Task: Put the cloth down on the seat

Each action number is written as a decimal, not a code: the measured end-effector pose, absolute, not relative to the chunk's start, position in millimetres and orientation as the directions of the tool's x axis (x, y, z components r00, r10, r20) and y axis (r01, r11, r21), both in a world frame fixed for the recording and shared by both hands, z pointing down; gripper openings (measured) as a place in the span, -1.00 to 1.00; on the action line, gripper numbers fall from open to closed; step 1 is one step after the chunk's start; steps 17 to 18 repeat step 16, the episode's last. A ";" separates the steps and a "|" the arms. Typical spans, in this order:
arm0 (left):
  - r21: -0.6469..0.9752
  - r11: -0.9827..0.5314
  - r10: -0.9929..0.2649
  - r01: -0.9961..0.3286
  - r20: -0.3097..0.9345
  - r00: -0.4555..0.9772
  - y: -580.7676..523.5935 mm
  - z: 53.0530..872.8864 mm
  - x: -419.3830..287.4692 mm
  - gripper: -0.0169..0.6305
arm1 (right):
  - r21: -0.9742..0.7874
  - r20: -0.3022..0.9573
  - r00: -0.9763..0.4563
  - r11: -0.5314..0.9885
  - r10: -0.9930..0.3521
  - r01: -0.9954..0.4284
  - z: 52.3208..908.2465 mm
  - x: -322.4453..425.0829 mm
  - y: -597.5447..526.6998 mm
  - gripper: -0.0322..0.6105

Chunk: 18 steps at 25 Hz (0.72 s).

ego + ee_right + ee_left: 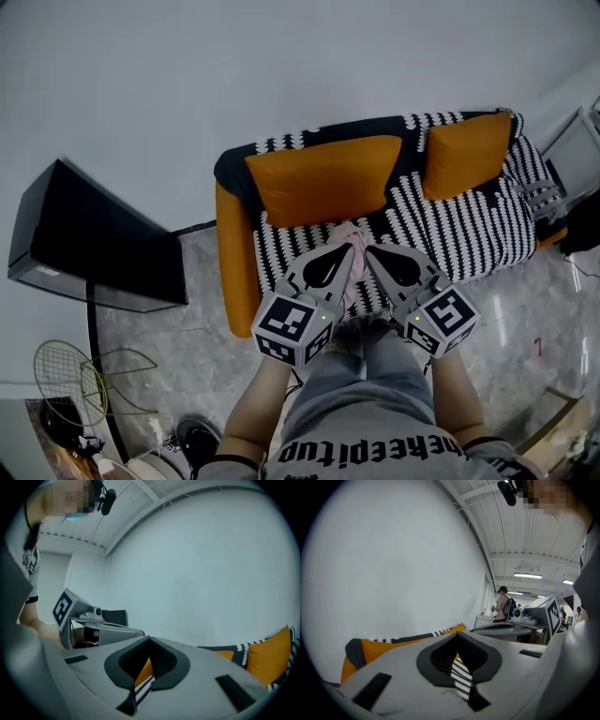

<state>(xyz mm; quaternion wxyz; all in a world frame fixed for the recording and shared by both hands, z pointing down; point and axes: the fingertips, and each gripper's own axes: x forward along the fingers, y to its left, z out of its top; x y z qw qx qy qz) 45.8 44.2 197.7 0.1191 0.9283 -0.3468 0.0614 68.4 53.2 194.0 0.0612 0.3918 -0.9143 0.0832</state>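
cloth (348, 232), perhaps pinched, between closed left gripper (353, 248) and closed right gripper (367, 250), over striped seat (469, 234), orange cushions (323, 178) behind

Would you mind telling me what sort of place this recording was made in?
Probably a mock living-room corner inside a larger lab or office hall: there is an orange sofa with a striped cover, yet the left gripper view shows ceiling strip lights and a person with a backpack beyond.
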 end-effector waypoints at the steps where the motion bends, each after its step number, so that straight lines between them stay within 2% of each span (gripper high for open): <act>1: 0.175 -0.733 -0.629 -0.658 0.194 0.753 45.3 196.3 46.0 -0.88 | -0.101 0.175 -0.686 0.680 -0.706 -0.726 192.5 68.2 53.8 -0.92; 18: 0.150 -0.745 -0.629 -0.650 0.168 0.759 53.9 183.9 46.6 -0.88 | -0.063 0.170 -0.693 0.694 -0.701 -0.718 180.3 63.3 59.3 -0.92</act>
